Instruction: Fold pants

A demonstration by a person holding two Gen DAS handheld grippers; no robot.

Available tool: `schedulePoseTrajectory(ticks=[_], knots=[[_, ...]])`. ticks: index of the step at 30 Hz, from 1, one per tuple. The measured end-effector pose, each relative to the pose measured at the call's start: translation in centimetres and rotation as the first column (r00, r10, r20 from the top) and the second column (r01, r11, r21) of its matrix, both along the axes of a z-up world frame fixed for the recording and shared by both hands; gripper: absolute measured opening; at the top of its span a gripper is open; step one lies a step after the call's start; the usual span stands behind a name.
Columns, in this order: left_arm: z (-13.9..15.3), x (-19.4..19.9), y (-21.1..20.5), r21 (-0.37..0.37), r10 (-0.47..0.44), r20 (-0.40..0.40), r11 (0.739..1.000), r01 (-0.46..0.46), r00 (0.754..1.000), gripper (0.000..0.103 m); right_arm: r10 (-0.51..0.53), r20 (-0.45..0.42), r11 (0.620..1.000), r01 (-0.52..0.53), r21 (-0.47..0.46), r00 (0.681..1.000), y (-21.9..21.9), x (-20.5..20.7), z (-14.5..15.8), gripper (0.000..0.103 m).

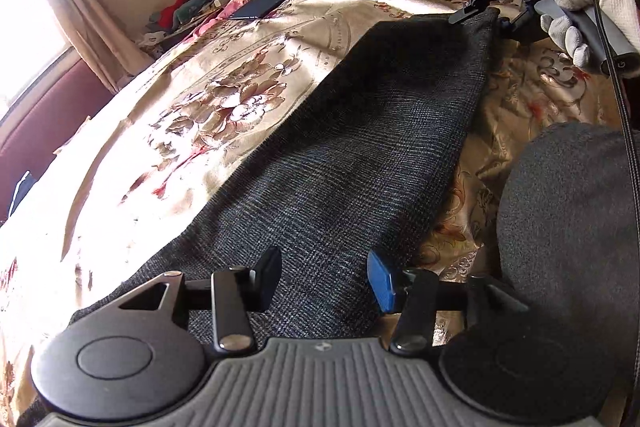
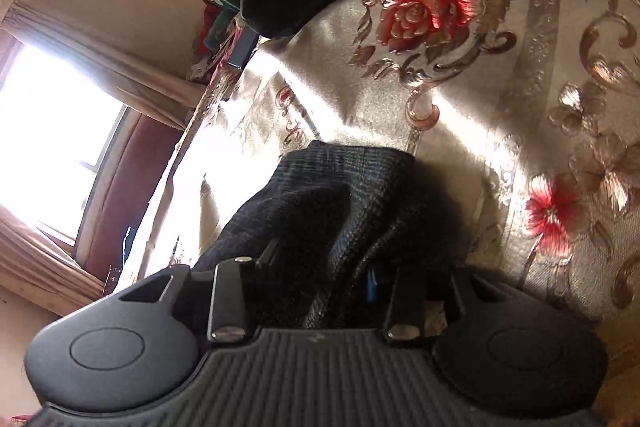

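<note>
the dark checked pants (image 1: pixel 360 155) lie flat in a long strip on the floral bedspread (image 1: pixel 224 67) of the bed; no container is in view. the left hand-held gripper (image 1: pixel 324 281) hovers low over the near end, its fingers apart, gripping nothing. the right hand-held gripper (image 2: pixel 320 267), held by a white-gloved hand (image 1: pixel 588 23), sits at the far end, angled down, released, with bunched cloth loose between its fingers.

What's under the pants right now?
The pants lie flat on the floral bedspread, which shows all around them. Anything between the cloth and the bedspread is covered, so I cannot tell.
</note>
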State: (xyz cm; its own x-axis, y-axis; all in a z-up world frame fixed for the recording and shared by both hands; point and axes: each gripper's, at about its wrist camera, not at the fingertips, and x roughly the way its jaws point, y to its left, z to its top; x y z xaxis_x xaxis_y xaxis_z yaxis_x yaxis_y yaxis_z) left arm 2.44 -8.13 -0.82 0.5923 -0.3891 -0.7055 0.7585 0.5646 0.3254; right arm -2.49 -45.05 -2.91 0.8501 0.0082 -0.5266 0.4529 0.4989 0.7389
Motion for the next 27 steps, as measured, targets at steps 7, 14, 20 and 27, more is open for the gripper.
schedulePoseTrajectory(ticks=[7,14,20,27], knots=[[0.0,0.3,0.4,0.037,0.024,0.004,0.999,-0.024,1.000,0.062,0.015,0.003,0.999,-0.015,-0.047,1.000,0.2,0.9,-0.2,0.043],[-0.5,-0.6,-0.6,0.021,-0.002,-0.012,1.000,0.002,1.000,0.062,0.003,0.090,1.000,-0.003,0.008,0.996,1.0,-0.3,-1.2,0.044],[-1.5,-0.8,-0.9,0.030,-0.017,-0.034,0.999,0.018,0.999,0.062,-0.003,0.098,0.998,0.008,-0.056,0.995,1.5,-0.2,0.0,0.022],[-1.5,-0.9,-0.6,0.022,-0.006,-0.042,1.000,0.007,0.999,0.062,-0.071,0.103,0.997,0.066,0.051,0.992,0.4,0.0,-2.3,0.020]])
